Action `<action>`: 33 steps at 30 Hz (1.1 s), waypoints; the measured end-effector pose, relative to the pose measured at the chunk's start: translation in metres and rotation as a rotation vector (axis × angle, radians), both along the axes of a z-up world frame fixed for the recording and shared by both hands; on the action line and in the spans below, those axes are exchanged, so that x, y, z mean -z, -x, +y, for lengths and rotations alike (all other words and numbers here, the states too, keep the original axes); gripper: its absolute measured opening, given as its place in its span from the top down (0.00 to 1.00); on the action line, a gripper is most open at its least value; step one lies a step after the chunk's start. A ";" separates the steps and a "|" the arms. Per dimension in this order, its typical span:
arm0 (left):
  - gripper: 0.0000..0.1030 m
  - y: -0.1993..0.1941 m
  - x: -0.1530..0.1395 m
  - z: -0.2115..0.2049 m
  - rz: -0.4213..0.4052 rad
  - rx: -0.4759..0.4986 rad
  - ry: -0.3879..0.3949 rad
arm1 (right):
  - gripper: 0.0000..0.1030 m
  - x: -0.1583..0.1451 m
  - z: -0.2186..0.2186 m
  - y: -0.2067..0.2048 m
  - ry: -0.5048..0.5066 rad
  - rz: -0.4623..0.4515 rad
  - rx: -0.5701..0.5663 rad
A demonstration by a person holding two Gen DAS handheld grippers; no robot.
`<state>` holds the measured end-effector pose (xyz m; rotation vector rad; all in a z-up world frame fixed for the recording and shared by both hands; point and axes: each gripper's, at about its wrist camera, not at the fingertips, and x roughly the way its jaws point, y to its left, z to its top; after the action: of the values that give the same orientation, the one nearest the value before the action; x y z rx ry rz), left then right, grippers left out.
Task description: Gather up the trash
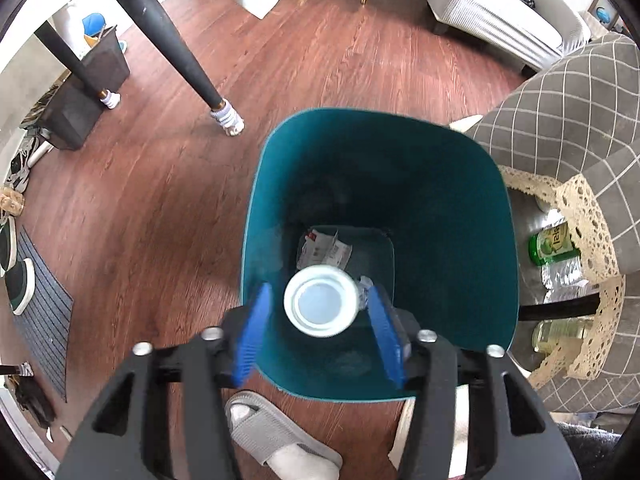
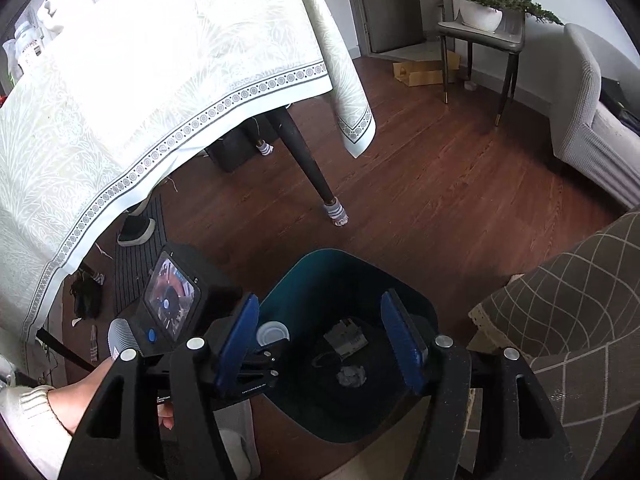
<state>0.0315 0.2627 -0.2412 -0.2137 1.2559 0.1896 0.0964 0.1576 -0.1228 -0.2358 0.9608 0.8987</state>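
Note:
A teal trash bin (image 1: 440, 200) stands on the wood floor. My left gripper (image 1: 320, 332) is open over the bin's mouth. A white paper cup (image 1: 321, 301) is between its blue fingers (image 1: 256, 332), bottom towards the camera, slightly blurred and touching neither pad. Crumpled wrappers (image 1: 324, 250) lie on the bin's floor. In the right wrist view the bin (image 2: 320, 280) is below my right gripper (image 2: 320, 344), which is open and empty. The cup (image 2: 272, 334) shows beside its left finger. A wrapper (image 2: 346, 338) and a crumpled paper (image 2: 352, 376) lie inside.
A table with a white cloth (image 2: 140, 100) stands at left, its black legs (image 1: 172, 40) on the floor. A grey checked armchair (image 1: 568, 112) is to the right of the bin, with bottles (image 1: 554, 244) beside it. A grey slipper (image 1: 276, 436) lies near the bin.

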 end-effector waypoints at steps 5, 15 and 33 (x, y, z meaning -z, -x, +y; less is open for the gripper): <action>0.34 -0.004 -0.016 -0.002 -0.055 -0.002 0.009 | 0.35 -0.013 -0.009 0.000 -0.029 -0.026 0.008; 0.28 -0.010 -0.108 -0.006 -0.299 -0.064 -0.022 | 0.31 -0.057 -0.050 -0.001 -0.094 -0.115 0.068; 0.19 -0.019 -0.236 -0.140 -0.631 0.171 -0.029 | 0.26 -0.109 -0.207 -0.024 -0.064 -0.283 0.324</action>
<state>0.0504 0.1228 -0.0047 -0.1245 0.6387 -0.0126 0.1201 -0.0499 -0.0135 -0.1423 0.6815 0.5785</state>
